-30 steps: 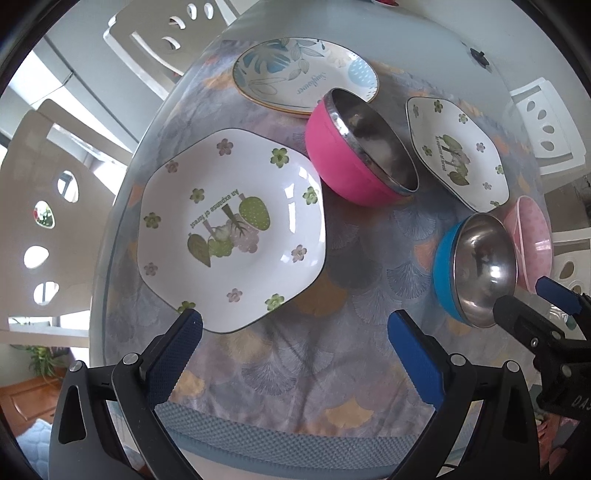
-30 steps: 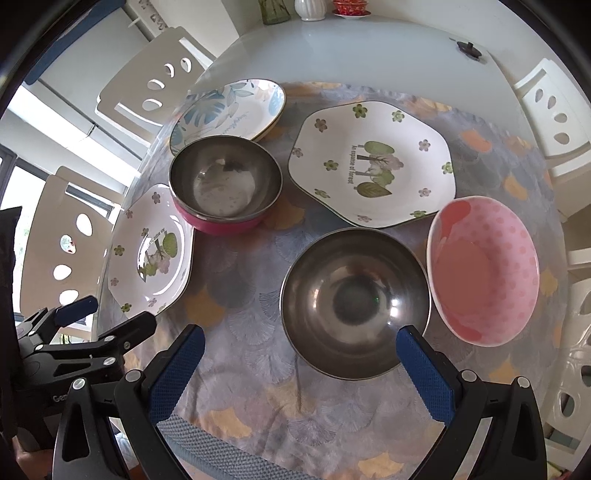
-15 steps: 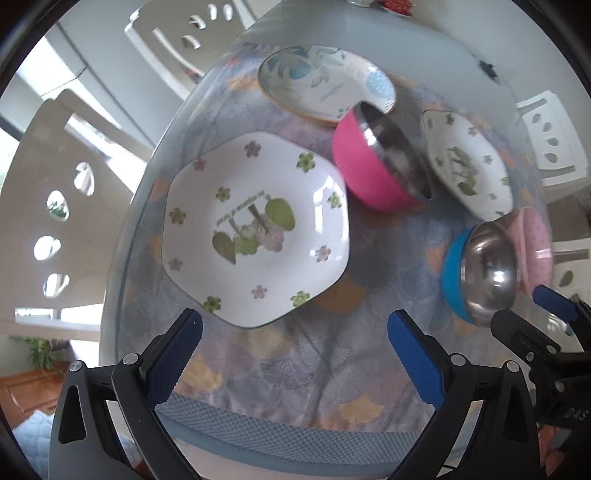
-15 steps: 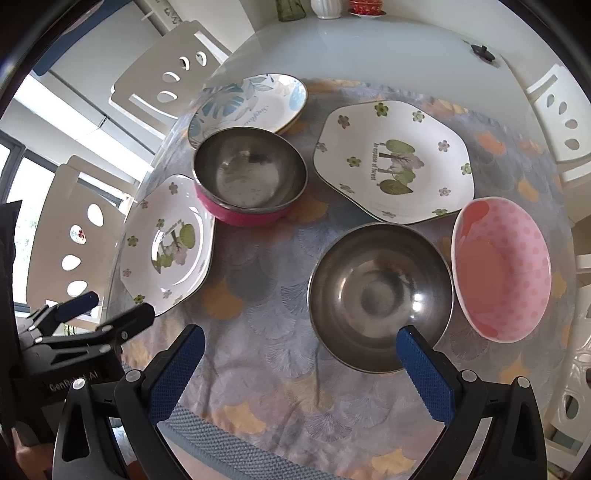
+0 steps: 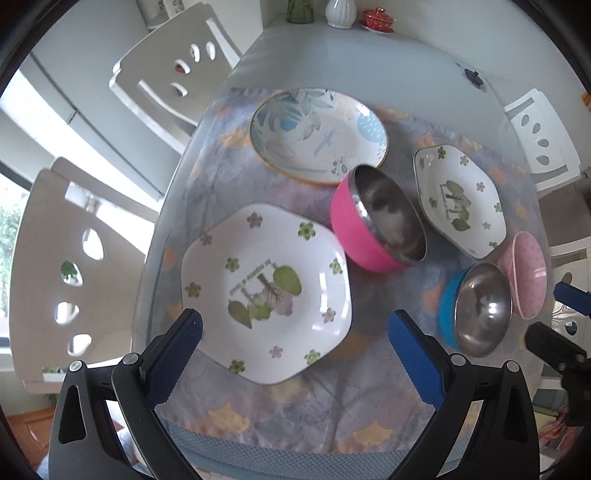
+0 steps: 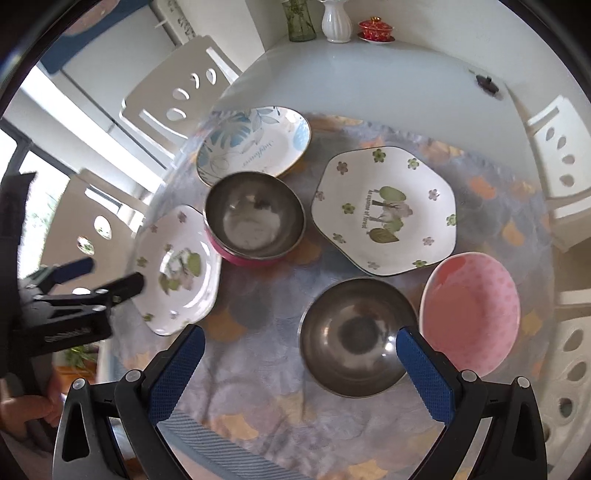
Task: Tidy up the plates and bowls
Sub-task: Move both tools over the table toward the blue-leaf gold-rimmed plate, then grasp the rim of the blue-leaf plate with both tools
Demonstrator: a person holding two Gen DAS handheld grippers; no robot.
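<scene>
A round glass table [image 6: 388, 85] carries a thin grey-blue cloth [image 5: 325, 402] printed with pale orange fan leaves, and white chairs [image 5: 170, 70] with teardrop cut-outs ring it. At the far edge stand a green glass [image 6: 300, 22], a ribbed white vase [image 6: 335, 22] and a small red lidded cup [image 6: 376, 27]; a small dark object [image 6: 487, 83] lies alone on the bare glass.

All the crockery sits on the cloth. A glossy six-sided white plate [image 5: 266, 291] with flowers and trees lies nearest the left gripper [image 5: 295, 339], and its twin [image 6: 384, 210] lies farther right. A round plate [image 5: 317, 134] with blue leaves and a gold rim lies at the back, just beside the pink bowl [image 5: 373, 221], whose inside is dull steel. The blue bowl [image 5: 476, 306] (steel-lined too, and shinier) sits just beside a pale pink dotted bowl [image 6: 471, 314].

The left gripper's blue ribbed pads [image 5: 177, 350] stand wide apart above the near rim of the six-sided plate, holding nothing. The right gripper [image 6: 301, 362] is likewise spread wide, empty, with one pad [image 6: 424, 373] over the blue bowl's rim.
</scene>
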